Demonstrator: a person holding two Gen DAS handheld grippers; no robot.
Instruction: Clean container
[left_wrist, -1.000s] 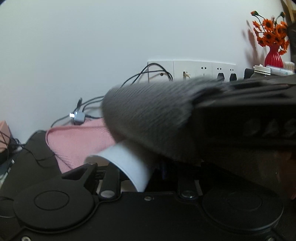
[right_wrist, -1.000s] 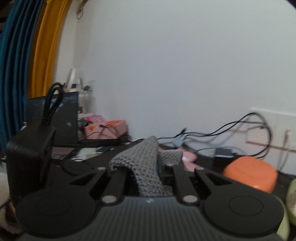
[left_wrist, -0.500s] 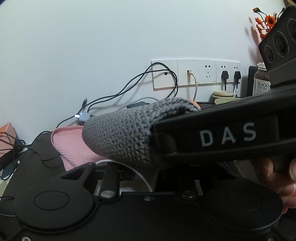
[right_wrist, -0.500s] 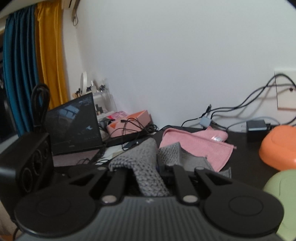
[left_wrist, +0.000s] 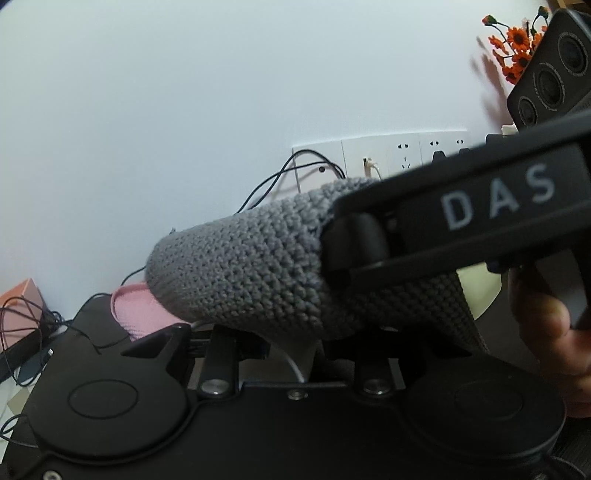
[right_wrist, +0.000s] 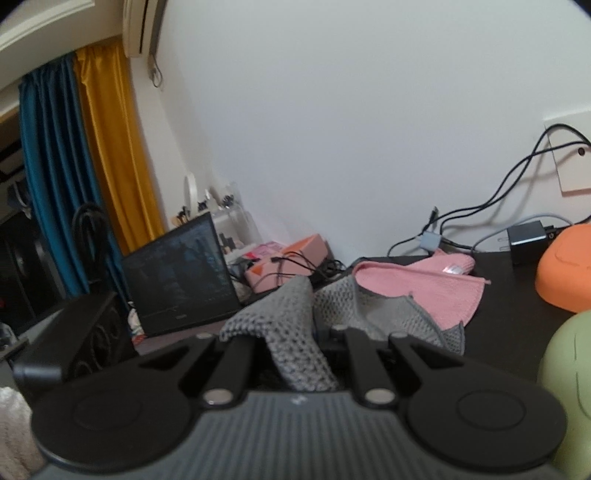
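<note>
Here the right gripper (right_wrist: 295, 354) clamps the grey knitted cloth (right_wrist: 291, 332).

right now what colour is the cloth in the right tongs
Grey knit cloth; clearest in the right wrist view.

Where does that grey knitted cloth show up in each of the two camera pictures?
Left wrist view: grey knitted cloth fills the centre, bunched over the tip of the right hand-held gripper crossing from the right.
Right wrist view: grey knitted cloth sits low in the centre, pinched between the fingers.
Shared landmark: pink cloth behind it.
</note>
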